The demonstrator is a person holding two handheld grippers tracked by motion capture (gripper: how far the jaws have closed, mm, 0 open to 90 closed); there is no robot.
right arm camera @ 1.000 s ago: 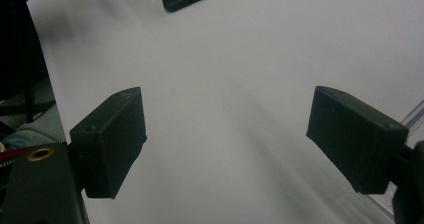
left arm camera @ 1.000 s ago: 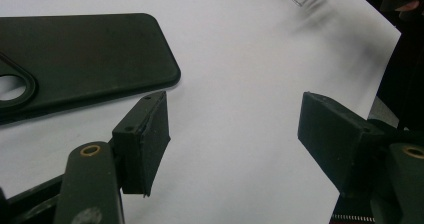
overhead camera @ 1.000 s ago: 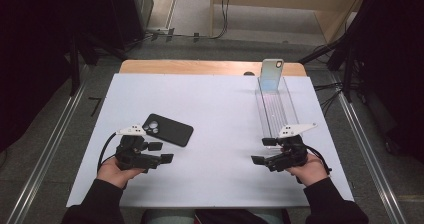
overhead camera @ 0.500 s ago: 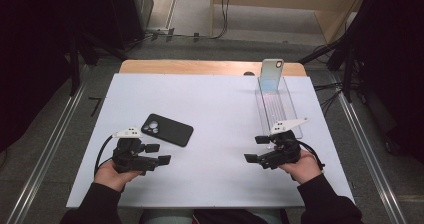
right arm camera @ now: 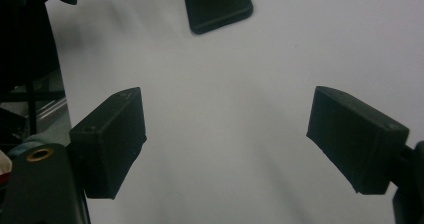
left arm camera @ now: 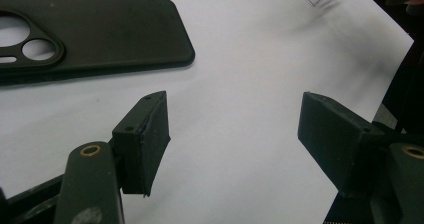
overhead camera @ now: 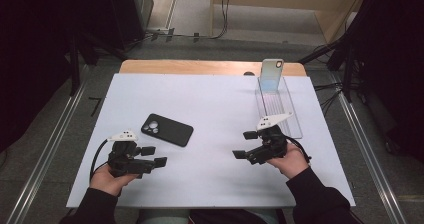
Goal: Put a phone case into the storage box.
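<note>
Nearest the person, at the front edge of the white bench, both hands rest low on the surface, each holding a claw. The left claw sits at the near left, pointing across the bench toward the right; its jaws stand spread with nothing between them, and the left gripper view confirms bare white surface in the gap. The right claw sits at the near right, pointing left toward the middle of the bench; its jaws are likewise spread and empty, with only white surface between them in the right gripper view. The two claws face each other, well apart. Just beyond the left claw lies a black phone case — flat on the bench, camera cut-outs toward its left end, not touched by either claw. In the left gripper view the same case lies beyond the left jaw, apart from it; in the right gripper view one end of it shows at the top edge, well clear of the jaws. Farther back on the right side stands a clear plastic rack, running away from the person, its near end just beside the right claw. At the rack's far end a phone stands upright — pale, glossy back facing the camera. Behind that, the bench's bare wooden strip marks the far edge.
</note>
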